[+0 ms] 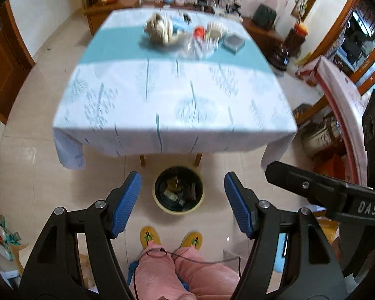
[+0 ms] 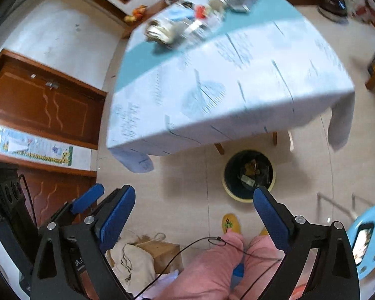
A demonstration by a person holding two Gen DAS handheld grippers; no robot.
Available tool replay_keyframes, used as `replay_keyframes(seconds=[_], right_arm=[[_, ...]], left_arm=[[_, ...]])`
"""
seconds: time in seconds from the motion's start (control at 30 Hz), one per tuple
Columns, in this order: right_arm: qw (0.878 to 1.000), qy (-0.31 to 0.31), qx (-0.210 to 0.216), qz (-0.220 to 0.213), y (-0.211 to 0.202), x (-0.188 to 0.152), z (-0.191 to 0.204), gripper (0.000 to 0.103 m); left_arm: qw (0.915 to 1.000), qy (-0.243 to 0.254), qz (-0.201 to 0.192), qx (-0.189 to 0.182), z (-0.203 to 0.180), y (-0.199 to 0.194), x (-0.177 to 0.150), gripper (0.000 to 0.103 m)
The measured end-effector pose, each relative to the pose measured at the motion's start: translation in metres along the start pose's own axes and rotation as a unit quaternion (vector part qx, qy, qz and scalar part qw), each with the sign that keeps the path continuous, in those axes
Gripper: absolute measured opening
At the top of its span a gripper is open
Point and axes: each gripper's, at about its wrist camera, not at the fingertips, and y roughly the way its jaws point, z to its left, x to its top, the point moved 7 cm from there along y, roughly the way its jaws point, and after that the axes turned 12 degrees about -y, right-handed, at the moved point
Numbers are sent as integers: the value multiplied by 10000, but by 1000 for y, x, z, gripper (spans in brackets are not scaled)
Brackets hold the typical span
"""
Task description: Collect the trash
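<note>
The left gripper [image 1: 182,200] is held high above the floor with its 2 blue-padded fingers [image 1: 126,205] spread wide and nothing between them. Straight below that gap stands the trash bin [image 1: 178,190], a round black-lined tub with a pale yellow rim, on the tiled floor just in front of the table [image 1: 172,95]; several scraps of rubbish lie inside it. The near half of the table's white and teal cloth is bare, while blurred clutter [image 1: 187,33] sits in a cluster on the far half. Further right, the right gripper [image 2: 193,218] also hangs in the air, its 2 fingers [image 2: 270,222] wide apart and holding nothing, with the bin [image 2: 248,175] beyond its right finger. The person's pink trousers [image 1: 177,272] and yellow slippers [image 1: 150,237] show below, and a light blue stool [image 2: 370,240] stands at the far right.
</note>
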Motion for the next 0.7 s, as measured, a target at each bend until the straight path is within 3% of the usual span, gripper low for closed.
replay_keyframes(seconds=[0.2, 0.3, 0.4, 0.5, 0.7], right_arm=[[9956, -631, -5, -687, -67, 43, 35, 97], [9864, -1102, -284, -1187, -104, 69, 52, 97], [9780, -1401, -293, -1517, -133, 91, 64, 97], [9716, -1612, -268, -1712, -150, 115, 76, 97], [9563, -1957, -986, -1935, -158, 174, 80, 97]], left_arm=[[9988, -92, -486, -19, -12, -55, 34, 66], [9975, -72, -702, 29, -15, -76, 54, 66], [9951, 13, -972, 173, -19, -96, 80, 66], [9920, 113, -1216, 308, -23, -113, 111, 66], [9892, 273, -1398, 340, -26, -108, 185, 66]])
